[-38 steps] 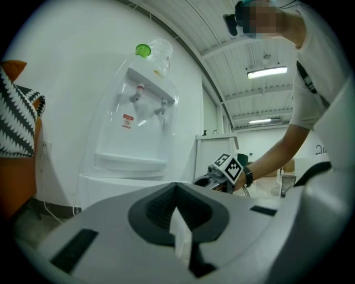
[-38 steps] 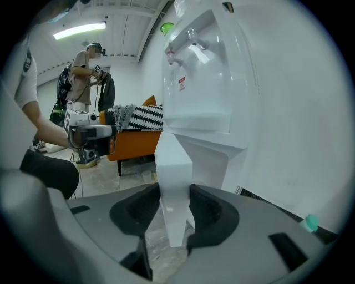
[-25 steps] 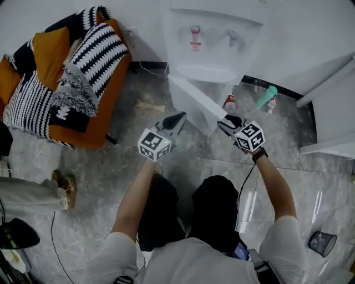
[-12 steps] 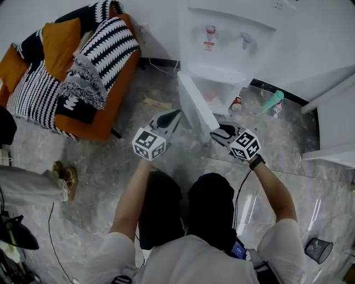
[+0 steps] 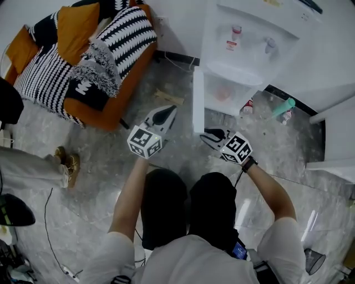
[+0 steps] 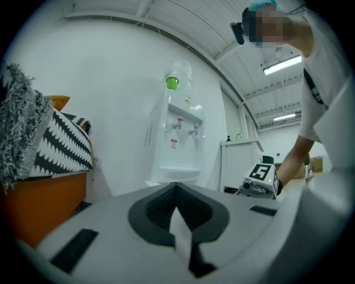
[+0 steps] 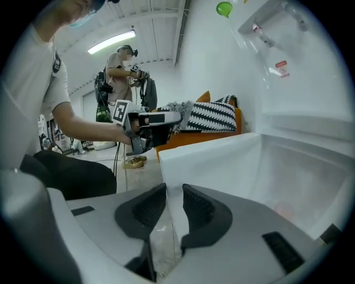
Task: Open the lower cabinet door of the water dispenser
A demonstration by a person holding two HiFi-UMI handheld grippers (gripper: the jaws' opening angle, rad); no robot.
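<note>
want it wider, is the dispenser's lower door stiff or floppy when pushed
Probably stiff: the cabinet door is a flat, unbent panel in the right gripper, whose jaws have just been closing on its edge. Thin, so likely light, swinging freely.

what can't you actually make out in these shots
Cabinet interior past the open cabinet door: a pinkish smudge in the head and right gripper views, too blurred to identify.
Red label on the water dispenser: print too small in every view.
Water bottle: the right gripper view's top edge cuts off all but its green cap.
</note>
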